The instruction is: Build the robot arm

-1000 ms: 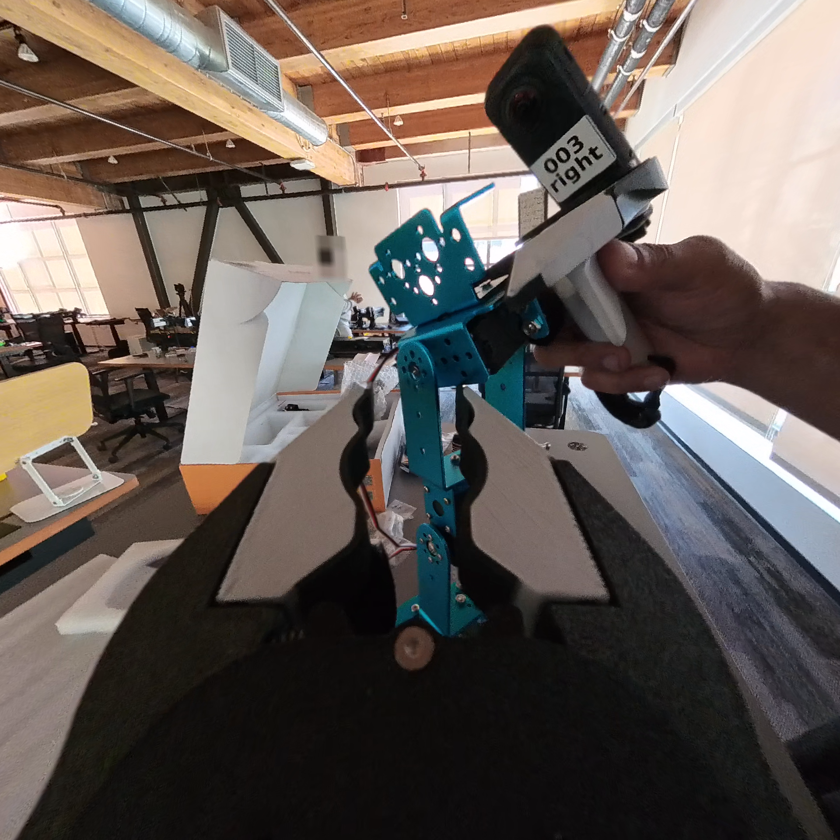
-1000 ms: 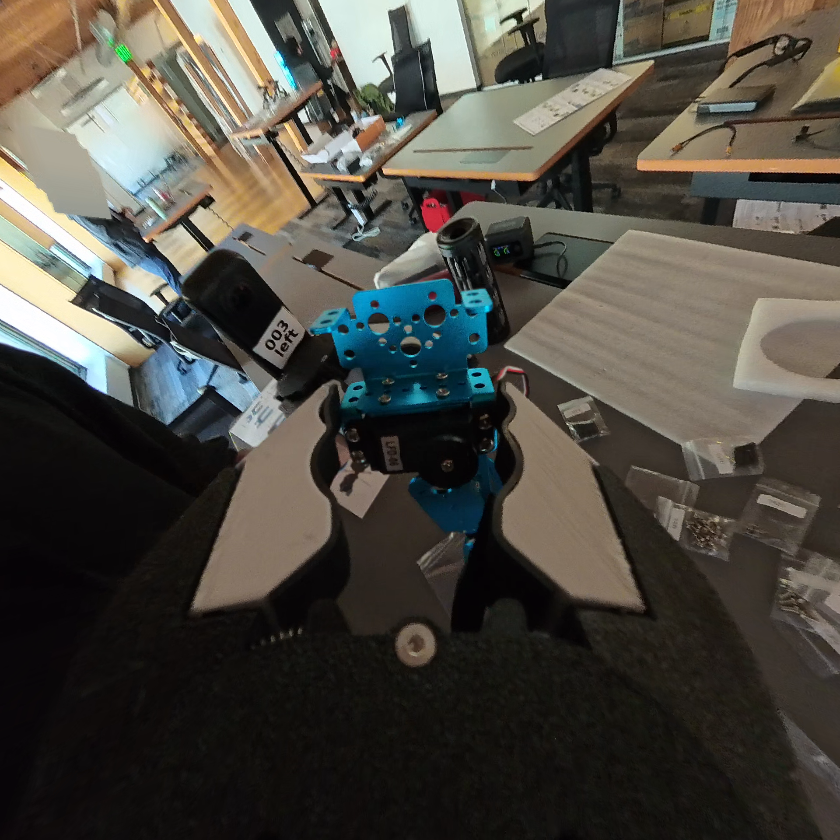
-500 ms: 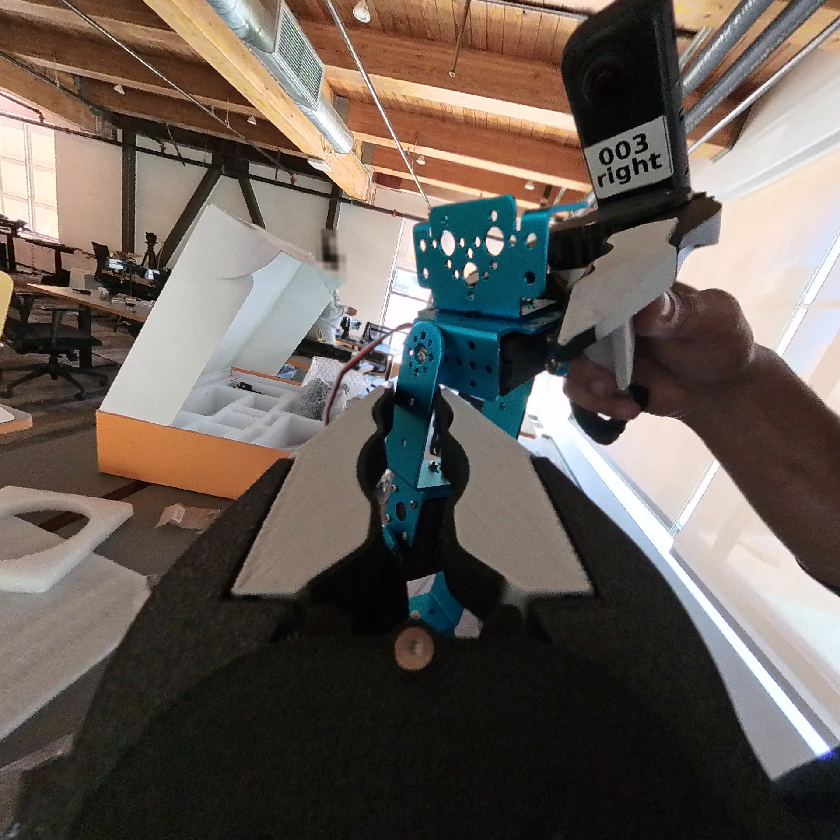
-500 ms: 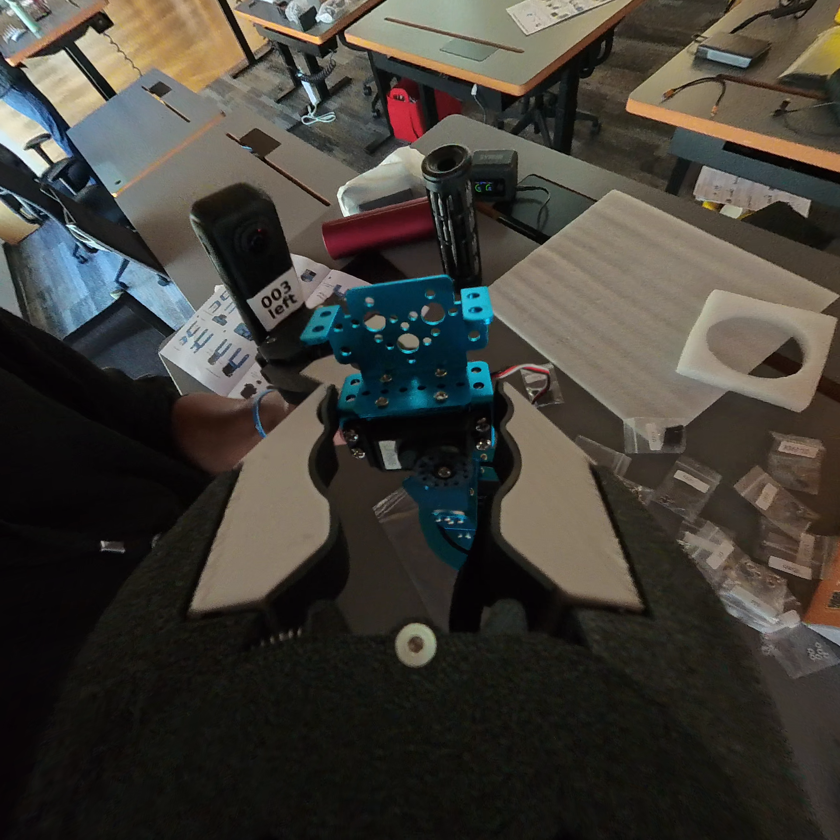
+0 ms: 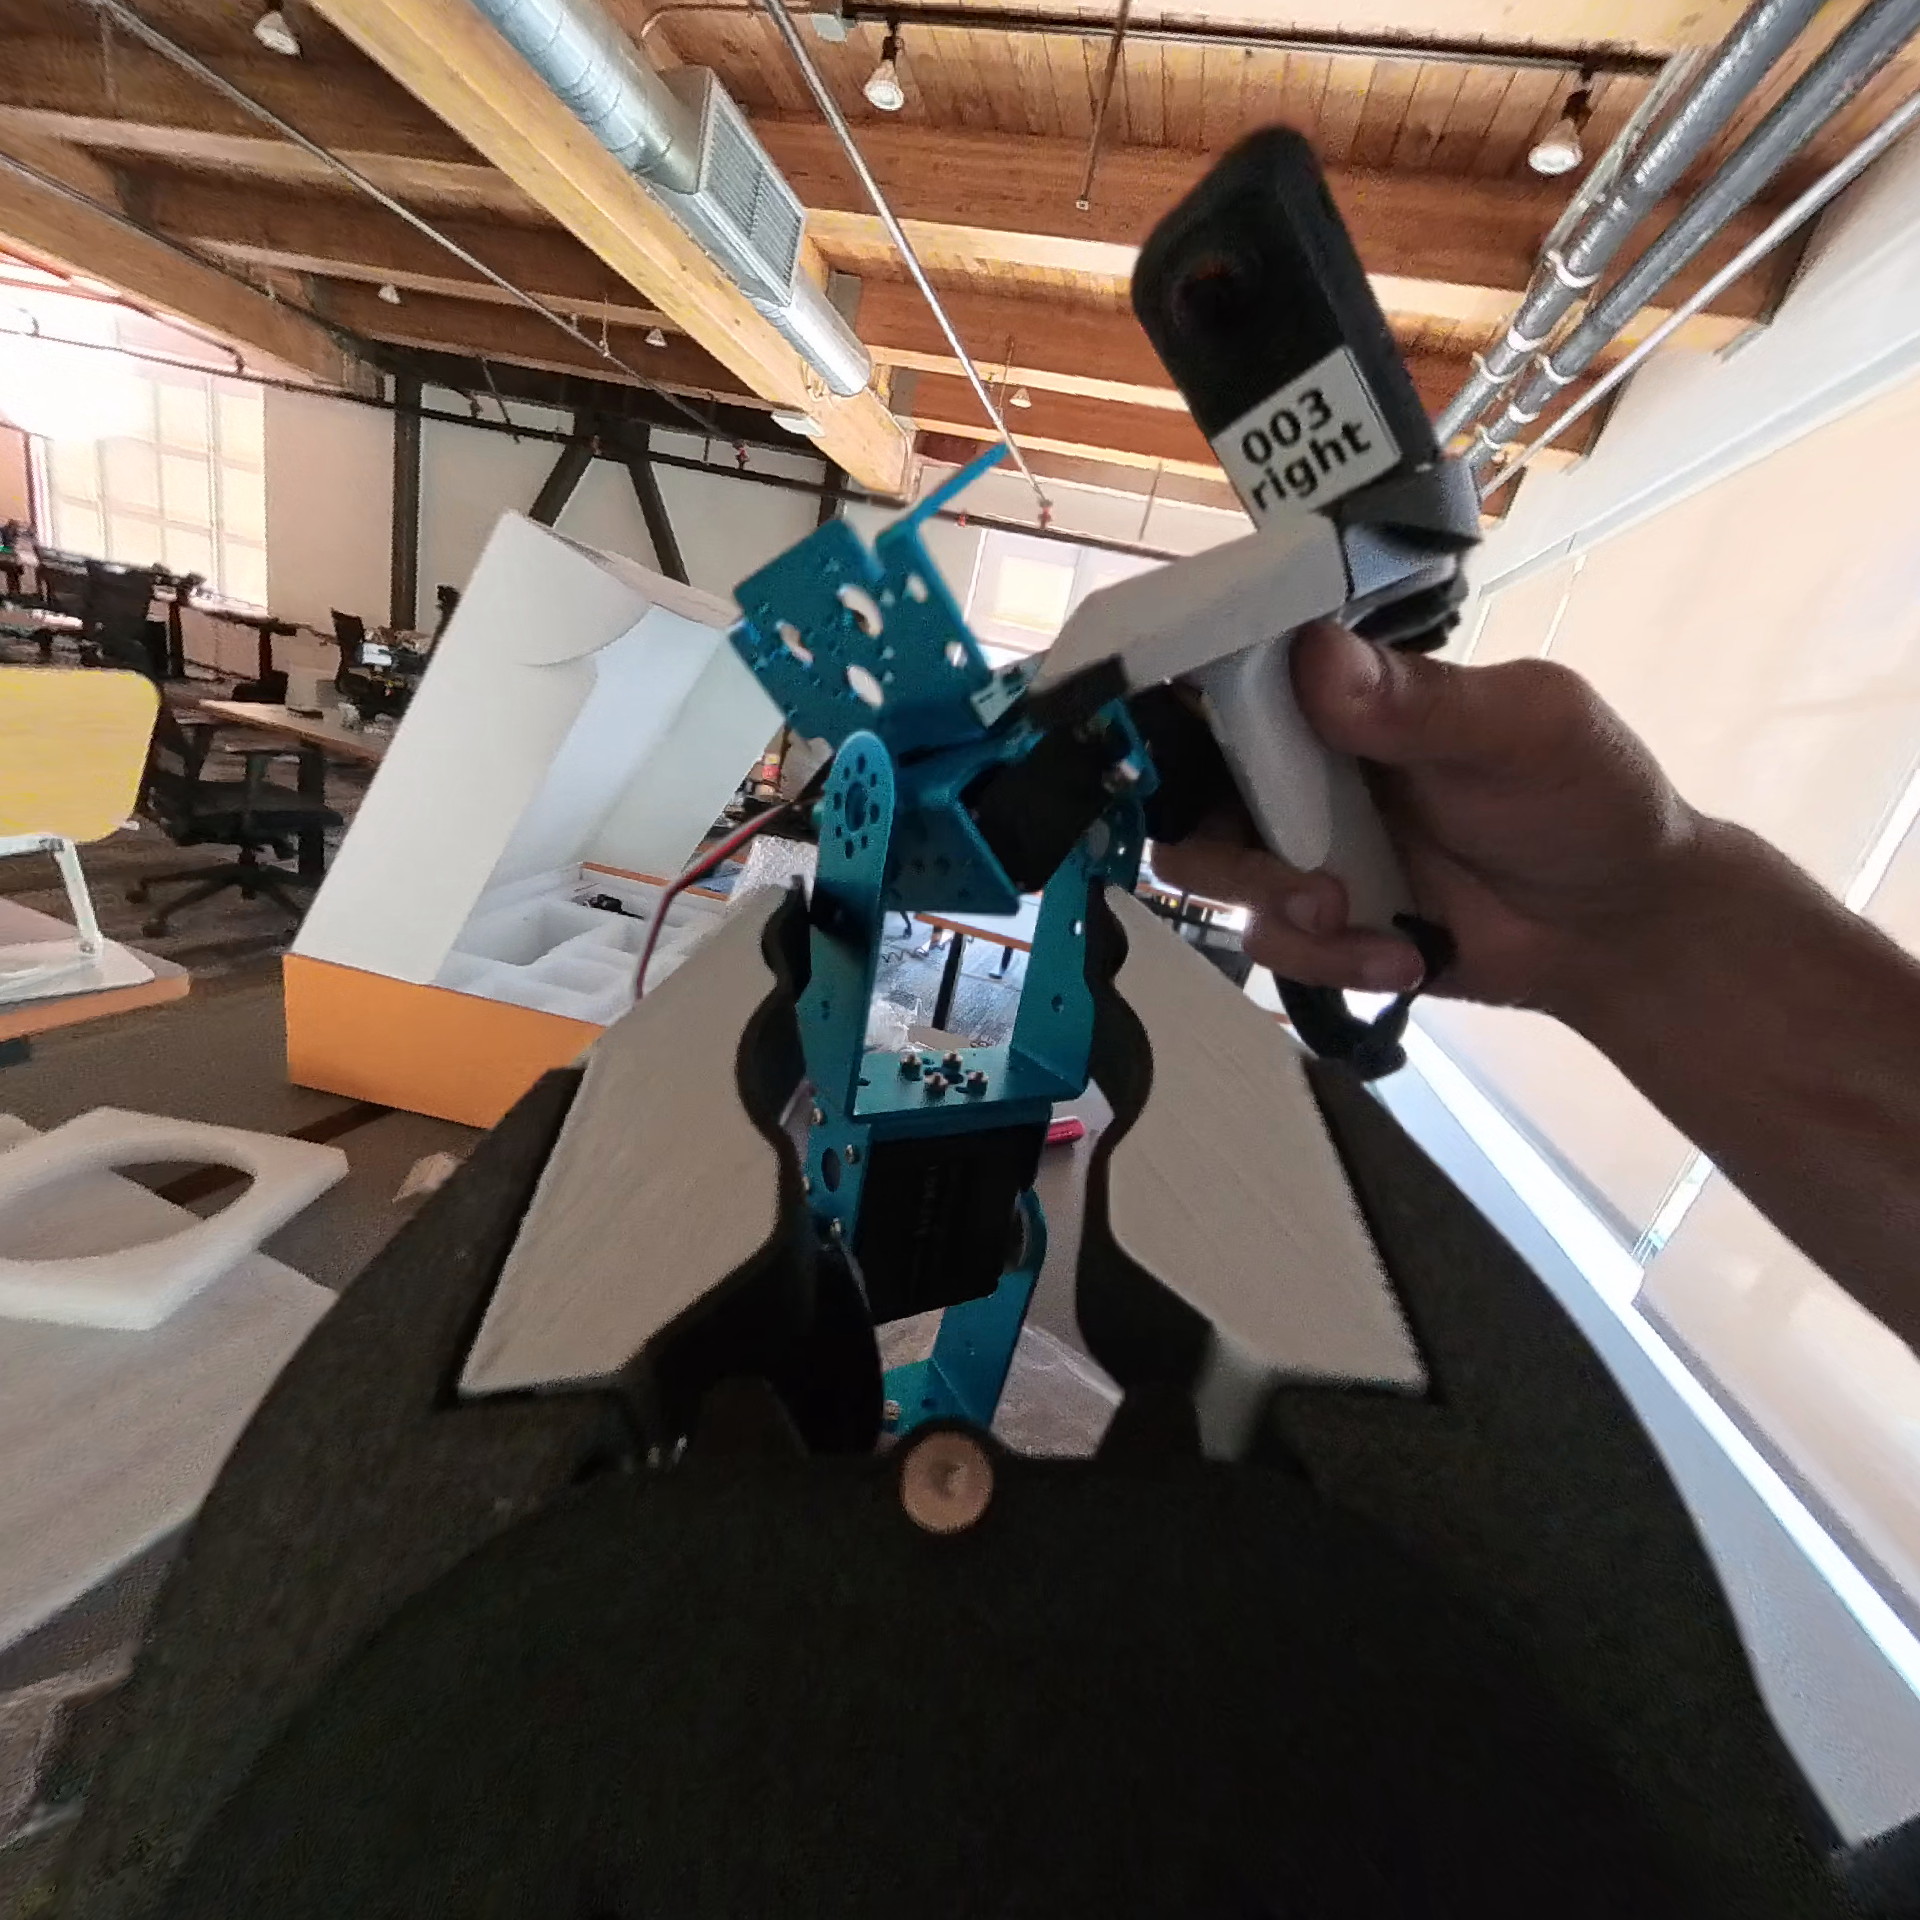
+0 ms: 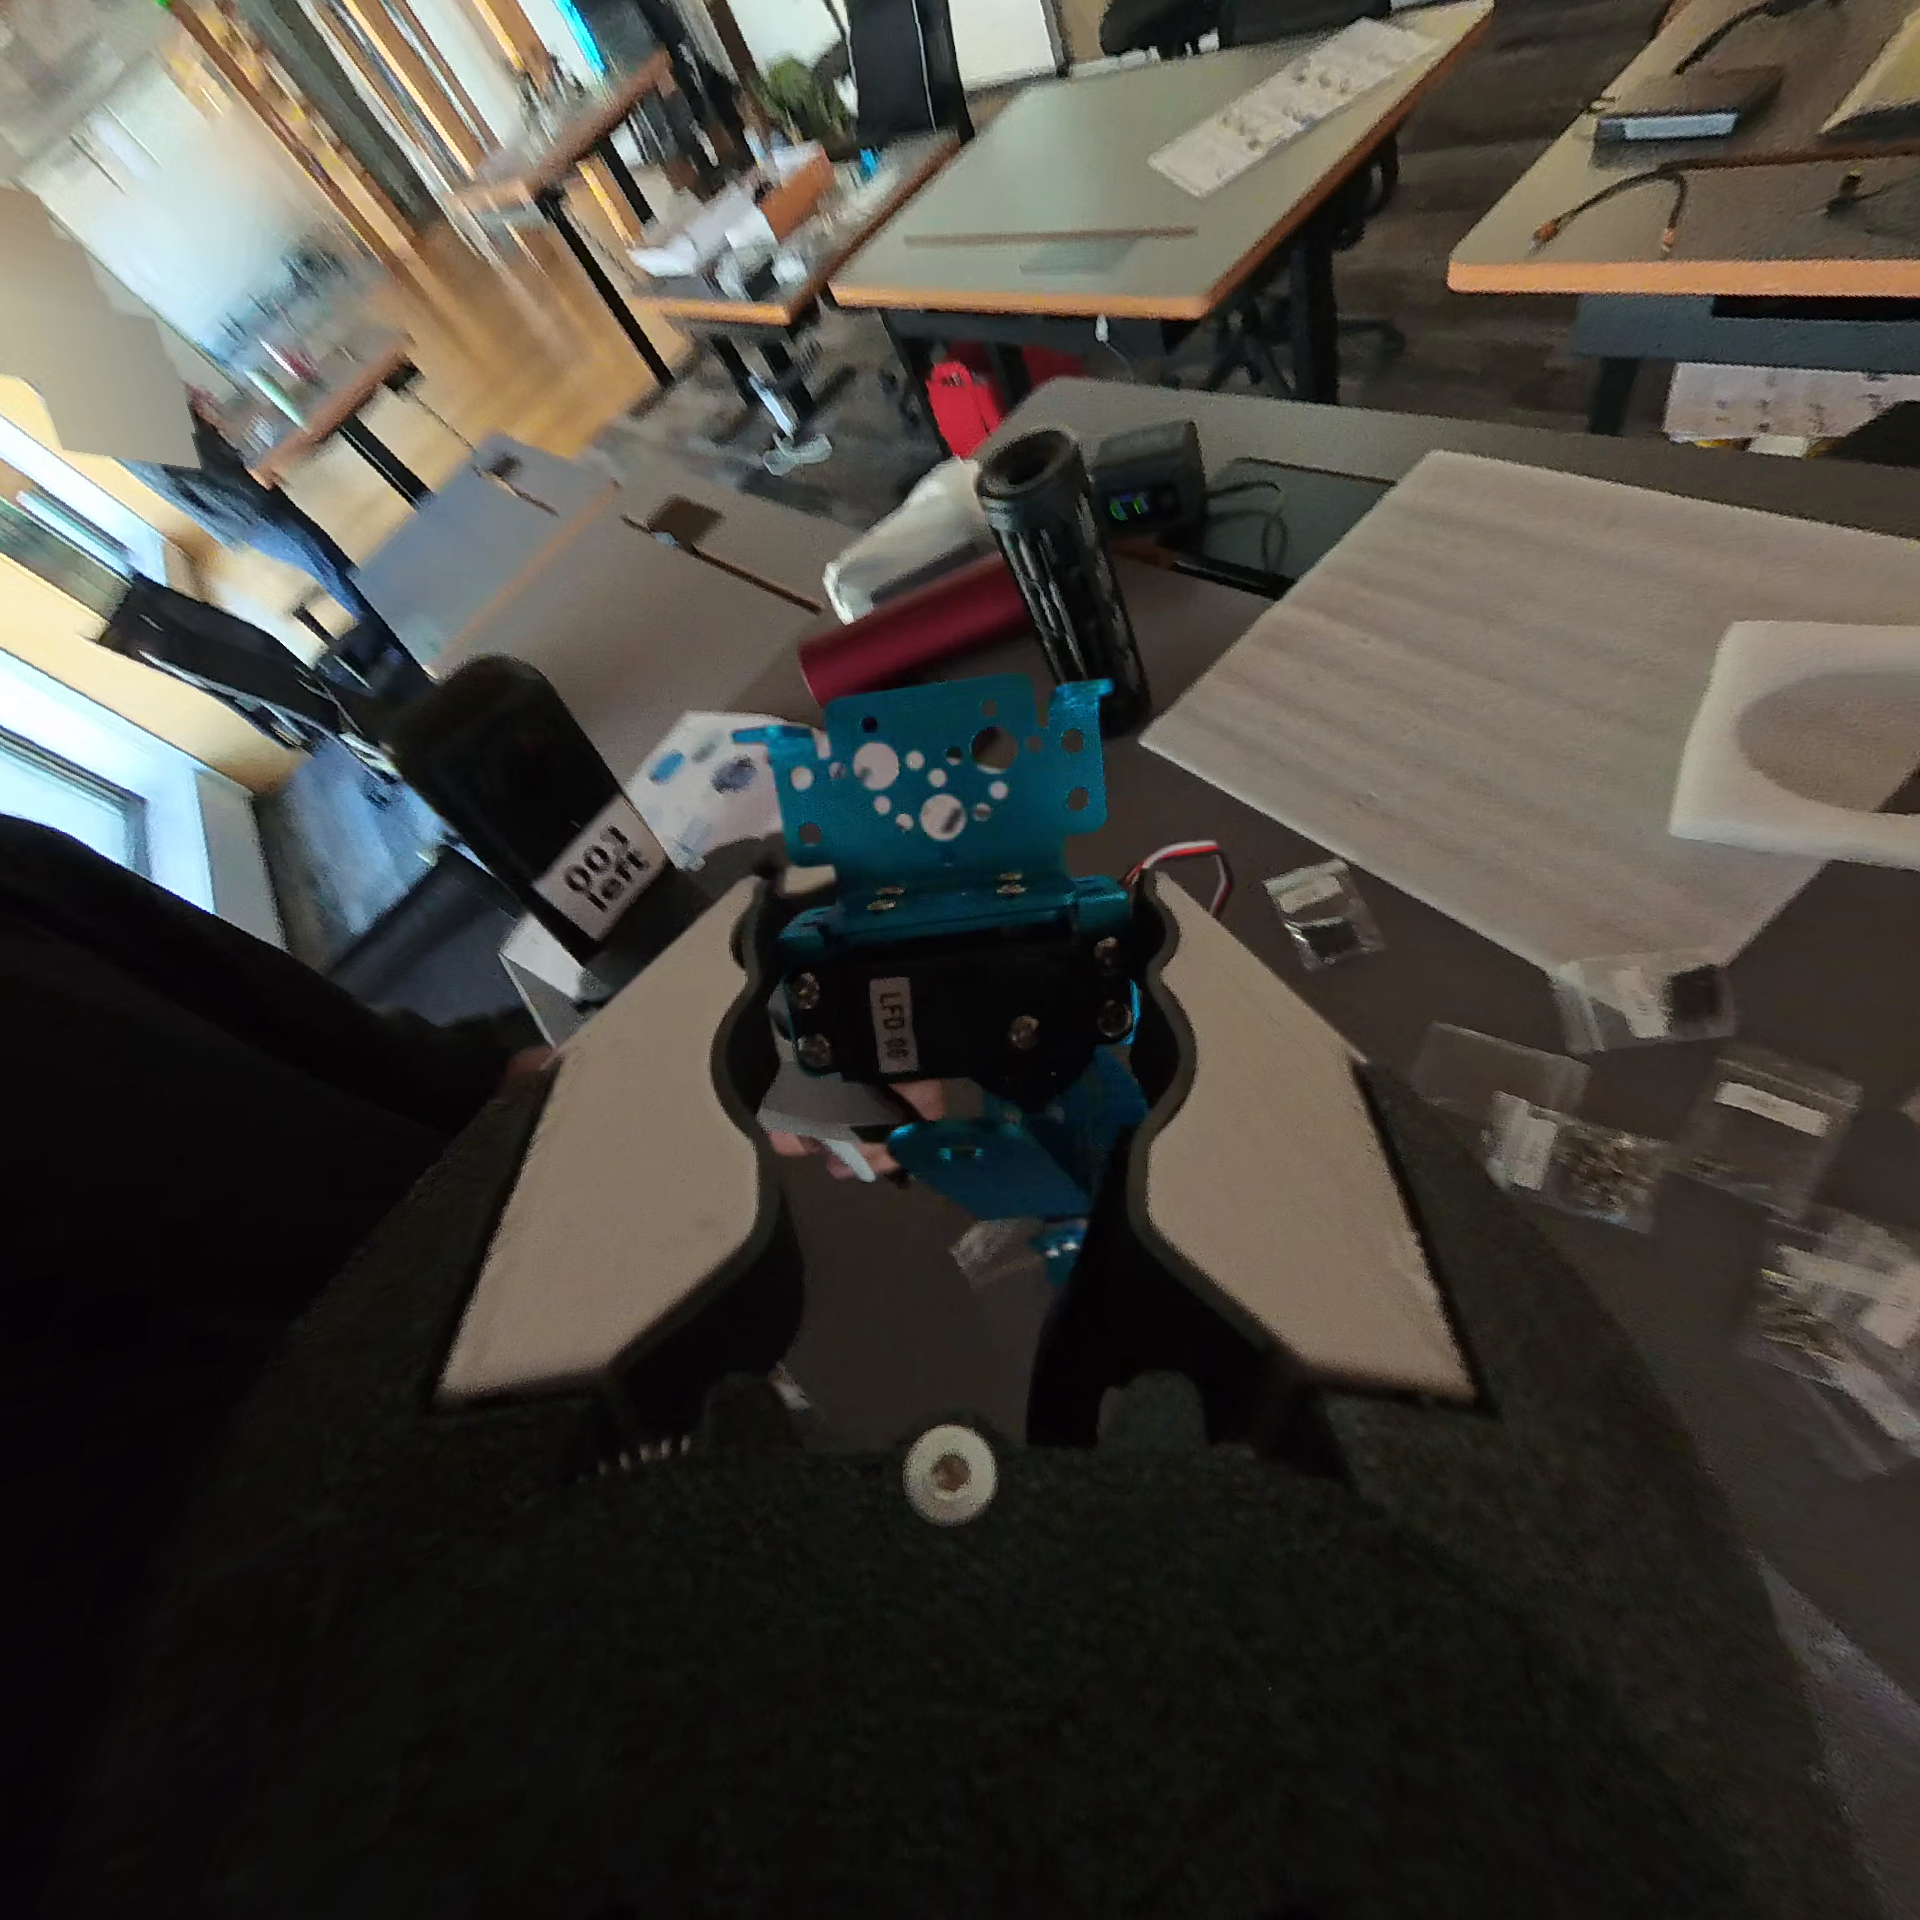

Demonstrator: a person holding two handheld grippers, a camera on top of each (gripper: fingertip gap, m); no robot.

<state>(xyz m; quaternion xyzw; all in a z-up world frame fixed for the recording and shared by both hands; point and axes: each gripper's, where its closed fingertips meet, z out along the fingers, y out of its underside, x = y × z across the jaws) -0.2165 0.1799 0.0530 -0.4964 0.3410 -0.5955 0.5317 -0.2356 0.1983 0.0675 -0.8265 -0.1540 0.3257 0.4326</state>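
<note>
Two grippers clamp one blue servo bracket [image 5: 914, 831] midair: left gripper [image 5: 940, 935] closed on lower U-frame, right gripper [image 6: 951, 925] closed on upper servo; table [image 6: 1195, 831] below, black cylinder [image 6: 1060, 592], parts bags [image 6: 1558, 1143] beyond

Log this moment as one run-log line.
left hand-held gripper: shut on blue bracket assembly | right hand-held gripper: shut on same assembly, top end | assembly: held above table

Blue servo bracket assembly [image 5: 940, 935], bent, clamped between both jaws
</note>
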